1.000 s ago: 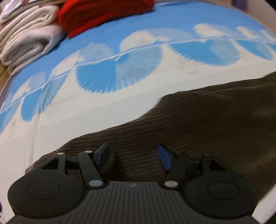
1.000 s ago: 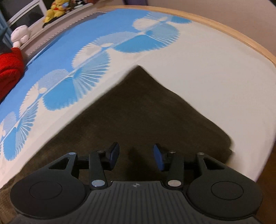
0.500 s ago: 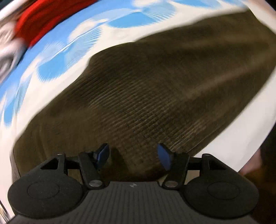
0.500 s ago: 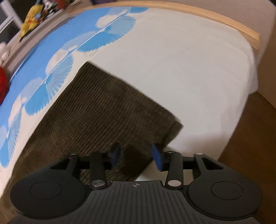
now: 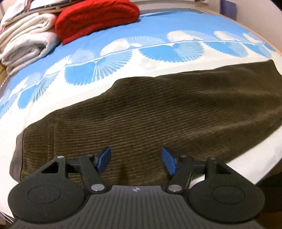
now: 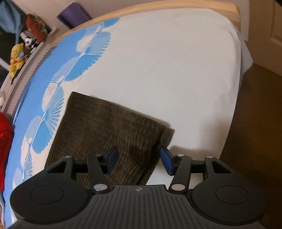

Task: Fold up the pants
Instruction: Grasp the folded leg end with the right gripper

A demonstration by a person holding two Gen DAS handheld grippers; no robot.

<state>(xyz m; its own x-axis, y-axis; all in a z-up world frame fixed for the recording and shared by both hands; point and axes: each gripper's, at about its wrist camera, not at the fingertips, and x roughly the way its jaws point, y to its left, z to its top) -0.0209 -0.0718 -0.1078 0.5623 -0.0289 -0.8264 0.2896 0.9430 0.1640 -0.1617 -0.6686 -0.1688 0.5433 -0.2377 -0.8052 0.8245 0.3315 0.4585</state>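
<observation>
Dark brown corduroy pants [image 5: 158, 114] lie flat across the bed, folded lengthwise. In the left wrist view the waistband end is at the lower left, and my left gripper [image 5: 136, 158] hovers open over the near edge of the cloth, holding nothing. In the right wrist view the leg end of the pants [image 6: 105, 126] shows two stacked hems near the bed's side. My right gripper [image 6: 138, 154] is over that near corner with its jaws opening. The cloth's edge lies below the gap, and the pads do not press on it.
A red folded knit [image 5: 95, 15] and white folded blankets [image 5: 26, 44] sit at the far left of the blue and white sheet [image 5: 176, 22]. The wooden bed frame [image 6: 176, 10] bounds the far end. Brown floor [image 6: 255, 123] lies past the mattress edge. Plush toys [image 6: 16, 58] stand on a ledge.
My right gripper rolled and shifted toward the hem end by the bed's side, its jaws spreading wider. My left gripper slid along the pants, so the waistband now shows; its jaws stayed open.
</observation>
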